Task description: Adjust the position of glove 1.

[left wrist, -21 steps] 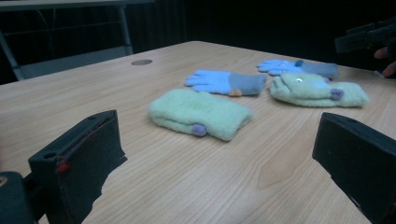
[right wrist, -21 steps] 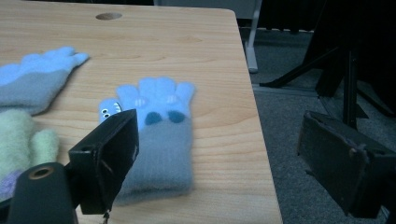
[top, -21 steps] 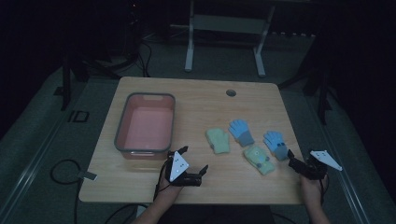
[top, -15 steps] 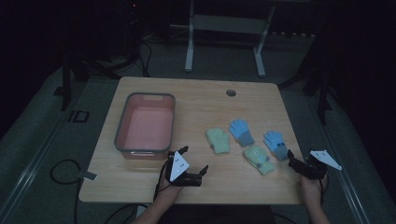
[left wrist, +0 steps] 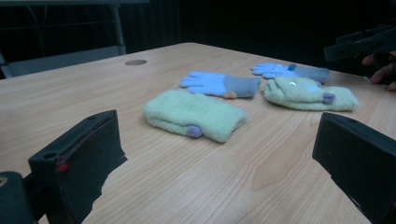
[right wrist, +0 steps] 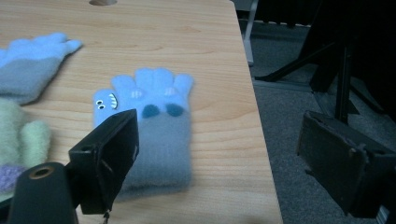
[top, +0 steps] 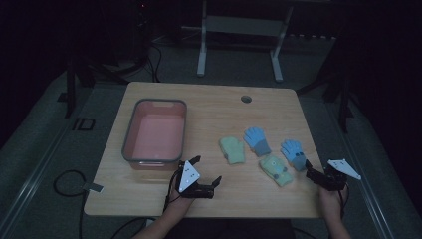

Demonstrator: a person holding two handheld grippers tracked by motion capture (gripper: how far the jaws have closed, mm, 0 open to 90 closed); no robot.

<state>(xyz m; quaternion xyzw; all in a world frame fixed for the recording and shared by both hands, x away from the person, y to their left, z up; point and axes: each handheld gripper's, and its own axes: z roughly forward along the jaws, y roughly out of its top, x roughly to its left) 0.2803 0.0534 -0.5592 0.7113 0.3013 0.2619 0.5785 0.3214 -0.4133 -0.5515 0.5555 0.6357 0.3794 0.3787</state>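
Four small gloves lie flat in a loose cluster on the right half of the bench [top: 209, 99]. The right gripper [right wrist: 219, 158] hangs at the bench's right edge with jaws spread wide, grasping nothing, one jaw over the cuff of the blue glove with a face [right wrist: 149, 121]. The left gripper [top: 206, 174], also released, sits near the front edge, facing the pale green glove [left wrist: 194, 114]. A pink tub [top: 130, 127] stands toward the left edge.

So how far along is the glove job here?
Nothing looks done: the bin holds no gloves, and all four lie on the table. In hand: the right gripper, open, sits by the nearest blue glove; the left gripper is open too. All four remain.
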